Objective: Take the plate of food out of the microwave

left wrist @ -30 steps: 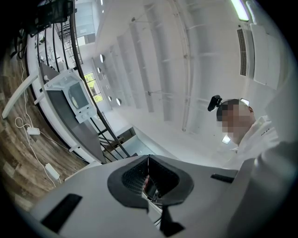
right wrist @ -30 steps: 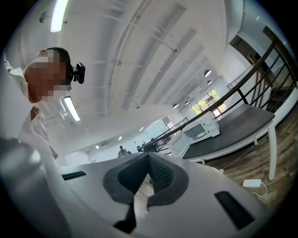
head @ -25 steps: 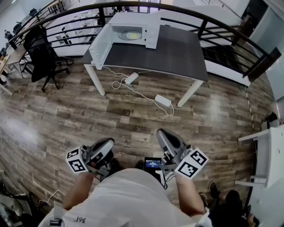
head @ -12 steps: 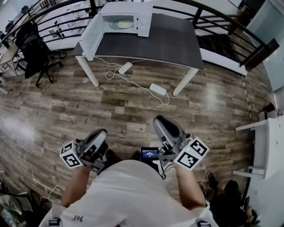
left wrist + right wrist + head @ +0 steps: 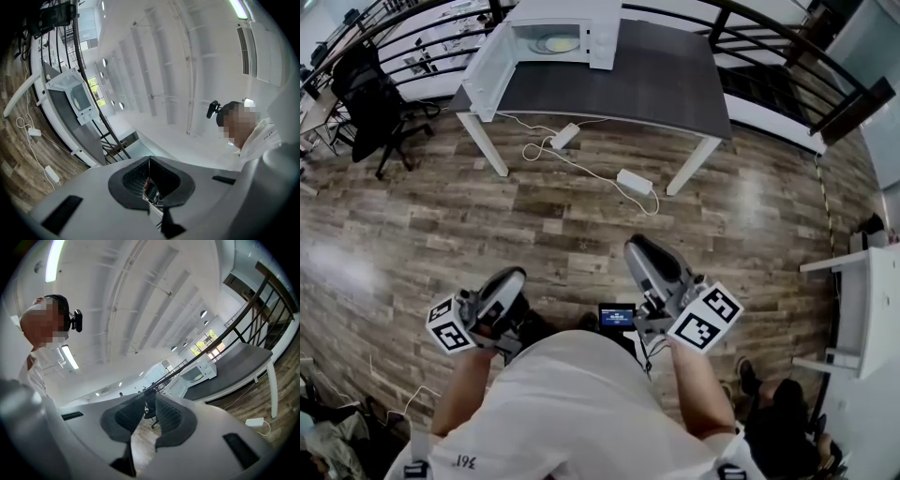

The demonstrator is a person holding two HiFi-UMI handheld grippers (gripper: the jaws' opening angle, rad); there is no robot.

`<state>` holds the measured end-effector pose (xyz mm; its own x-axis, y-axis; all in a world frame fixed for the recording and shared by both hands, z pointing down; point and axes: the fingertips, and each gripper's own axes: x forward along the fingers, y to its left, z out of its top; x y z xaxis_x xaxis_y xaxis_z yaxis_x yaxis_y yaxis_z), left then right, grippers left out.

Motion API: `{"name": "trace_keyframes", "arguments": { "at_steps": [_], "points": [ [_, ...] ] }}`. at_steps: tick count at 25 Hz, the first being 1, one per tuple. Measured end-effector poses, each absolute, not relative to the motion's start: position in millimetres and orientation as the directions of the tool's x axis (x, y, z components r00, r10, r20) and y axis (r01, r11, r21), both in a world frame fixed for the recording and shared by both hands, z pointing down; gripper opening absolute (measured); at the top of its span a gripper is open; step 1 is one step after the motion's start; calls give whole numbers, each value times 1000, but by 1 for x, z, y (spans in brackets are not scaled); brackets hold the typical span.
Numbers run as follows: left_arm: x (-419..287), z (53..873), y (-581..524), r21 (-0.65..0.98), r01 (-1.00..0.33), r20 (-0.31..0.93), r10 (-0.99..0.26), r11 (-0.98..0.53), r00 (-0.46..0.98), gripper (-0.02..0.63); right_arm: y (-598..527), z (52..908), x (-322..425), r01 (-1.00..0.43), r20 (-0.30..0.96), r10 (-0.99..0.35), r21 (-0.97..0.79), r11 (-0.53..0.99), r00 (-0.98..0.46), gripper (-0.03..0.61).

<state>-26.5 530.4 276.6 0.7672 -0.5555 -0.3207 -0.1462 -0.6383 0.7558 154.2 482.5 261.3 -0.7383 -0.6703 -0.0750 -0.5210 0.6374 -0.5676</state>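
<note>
The left gripper (image 5: 514, 281), low beside the person's white shirt, has its jaws pressed together on nothing, so it would likely need to part before it could help with a rim. The round pale plate of yellowish food (image 5: 555, 43) sits inside the white microwave oven (image 5: 581, 19) at the far left corner of the dark grey, white-legged table (image 5: 656, 80), well apart from both grippers. The oven's white door (image 5: 487, 70) hangs open to the left, and a gripper coming in from that side could knock it. Pinched at one edge only, the plate may tip and shed its food. The right gripper (image 5: 637, 248) has just been opening its jaws, which stand apart with only floor showing between them. Around the scene, a black office chair (image 5: 370, 98) stands far left, clear of the route. White power blocks with trailing white cables (image 5: 581, 159) lie on the wood-plank floor (image 5: 441, 216) between person and table, so a foot could catch them. A black railing (image 5: 787, 56) runs behind the table, and white shelving (image 5: 853, 309) stands at the right.
</note>
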Motion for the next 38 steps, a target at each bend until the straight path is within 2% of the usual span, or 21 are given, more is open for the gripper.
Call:
{"name": "trace_keyframes", "arguments": {
  "at_steps": [10, 18, 28, 38],
  "points": [
    [-29, 282, 494, 746, -163, -295, -539, -646, 789, 8, 442, 278, 136, -497, -55, -654, -602, 625, -755, 49],
    [-63, 295, 395, 745, -112, -287, -467, -658, 836, 6, 356, 284, 93, -530, -46, -699, -617, 582, -713, 49],
    [-130, 317, 240, 754, -212, -110, -437, -622, 893, 8, 226, 286, 26, -617, 12, -804, -648, 447, -595, 49],
    [-167, 323, 150, 743, -251, -75, -449, -621, 890, 8, 141, 291, -19, -655, 69, -825, -647, 391, -561, 49]
  ]
}}
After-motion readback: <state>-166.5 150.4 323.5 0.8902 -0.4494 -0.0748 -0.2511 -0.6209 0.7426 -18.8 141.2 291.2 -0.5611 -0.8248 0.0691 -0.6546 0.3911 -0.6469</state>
